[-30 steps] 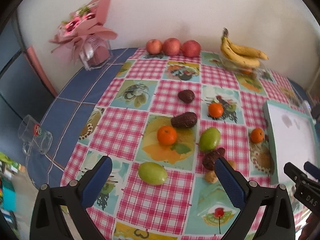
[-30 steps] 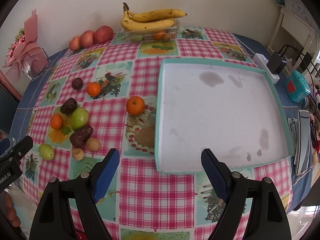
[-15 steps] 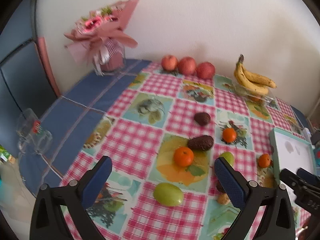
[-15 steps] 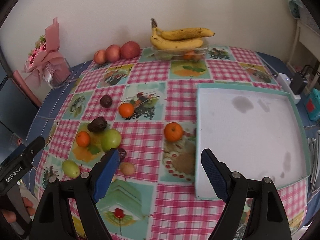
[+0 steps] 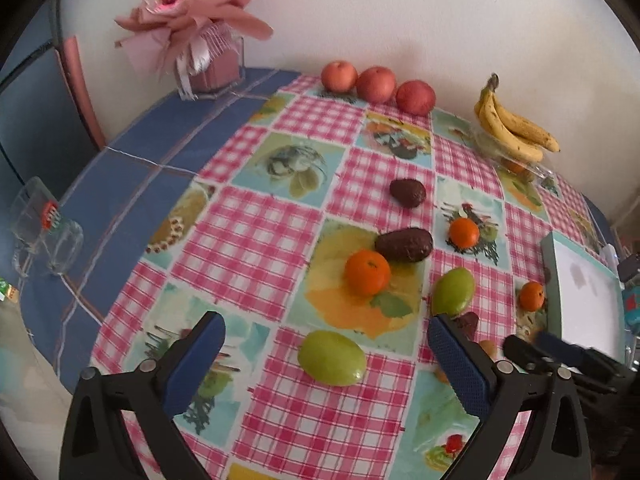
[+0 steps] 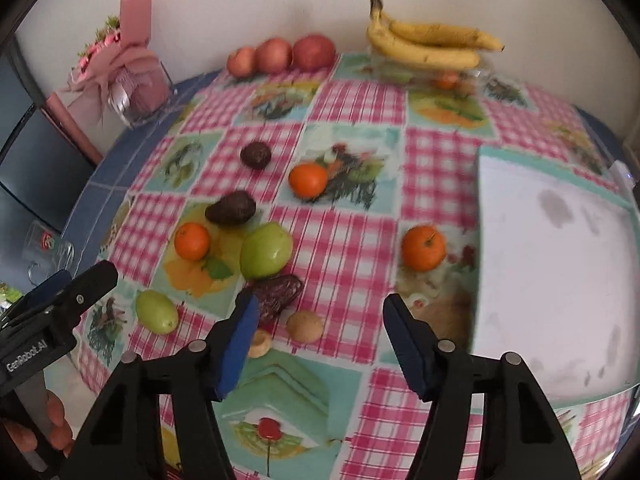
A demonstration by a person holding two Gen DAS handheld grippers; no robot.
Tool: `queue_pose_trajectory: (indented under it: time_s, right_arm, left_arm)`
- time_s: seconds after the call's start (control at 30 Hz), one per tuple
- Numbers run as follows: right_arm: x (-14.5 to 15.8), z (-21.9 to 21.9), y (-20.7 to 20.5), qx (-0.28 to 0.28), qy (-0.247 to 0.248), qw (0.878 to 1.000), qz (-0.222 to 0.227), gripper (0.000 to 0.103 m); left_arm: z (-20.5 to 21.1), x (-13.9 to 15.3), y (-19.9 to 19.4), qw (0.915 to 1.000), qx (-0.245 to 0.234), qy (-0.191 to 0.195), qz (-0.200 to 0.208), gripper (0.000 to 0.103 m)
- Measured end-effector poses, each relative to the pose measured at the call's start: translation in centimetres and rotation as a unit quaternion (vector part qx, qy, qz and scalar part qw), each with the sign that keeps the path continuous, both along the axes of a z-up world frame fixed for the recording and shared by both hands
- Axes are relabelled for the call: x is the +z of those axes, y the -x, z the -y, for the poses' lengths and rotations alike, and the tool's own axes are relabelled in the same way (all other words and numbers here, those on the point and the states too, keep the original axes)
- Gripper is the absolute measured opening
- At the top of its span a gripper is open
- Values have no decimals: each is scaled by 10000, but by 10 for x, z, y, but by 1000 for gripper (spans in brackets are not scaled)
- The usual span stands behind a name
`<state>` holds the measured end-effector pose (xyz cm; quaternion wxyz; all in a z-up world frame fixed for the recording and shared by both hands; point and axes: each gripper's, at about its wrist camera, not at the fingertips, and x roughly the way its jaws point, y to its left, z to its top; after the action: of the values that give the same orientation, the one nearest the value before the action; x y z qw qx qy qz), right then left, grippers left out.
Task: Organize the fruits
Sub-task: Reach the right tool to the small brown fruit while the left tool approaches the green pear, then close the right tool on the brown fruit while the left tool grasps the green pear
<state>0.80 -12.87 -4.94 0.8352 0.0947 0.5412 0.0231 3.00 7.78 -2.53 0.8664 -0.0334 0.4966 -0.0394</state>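
Loose fruit lies on the checked tablecloth: oranges [image 5: 367, 273] [image 6: 423, 249], two dark avocados [image 5: 404, 245], a big green fruit [image 6: 266, 250], a wrinkled dark fruit [image 6: 278, 294] and small brown ones [image 6: 305, 326]. My left gripper [image 5: 326, 344] hovers with its jaws wide and closing slightly; a smaller green fruit [image 5: 332, 357] lies on the cloth in line between its fingers, untouched. My right gripper [image 6: 320, 316] is closing over the small brown fruit, with its pads clear of it. The white tray [image 6: 560, 280] with a teal rim sits at the right.
Three apples [image 5: 376, 84] and a bunch of bananas [image 6: 428, 46] on a clear box stand along the back wall. A pink bouquet in a clear vase [image 5: 204, 48] stands at the back left, a glass mug [image 5: 44, 228] at the left edge. A person's fingers [image 6: 52, 428] show at the lower left.
Both grippers have come lower and closer to the fruit cluster. The right gripper has swung left away from the tray, and its jaws have narrowed.
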Motion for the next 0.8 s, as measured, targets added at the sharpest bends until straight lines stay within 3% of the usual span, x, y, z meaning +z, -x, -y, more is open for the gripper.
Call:
queue_pose_trajectory:
  time_s: [0.27,0.43,0.6,0.8]
  right_arm:
    - [-26,-2,-5,45,-194,9987,-465,44]
    - [-34,-4,-10,63,-251,9979,-602,36]
    - [-38,-6,-13,75,-235,9974,-680,36]
    - [-38,-13,-18,196,-148,9975,-664,28]
  left_arm:
    - [11,-27,-8,9973,-265,298,-611,78]
    - [8,-43,-11,9944,-190,491,-914,76]
    - [5,-45,-12,9951,-67,387,-903,66]
    - [-1,-47,-14,9952,45,271,-941,60]
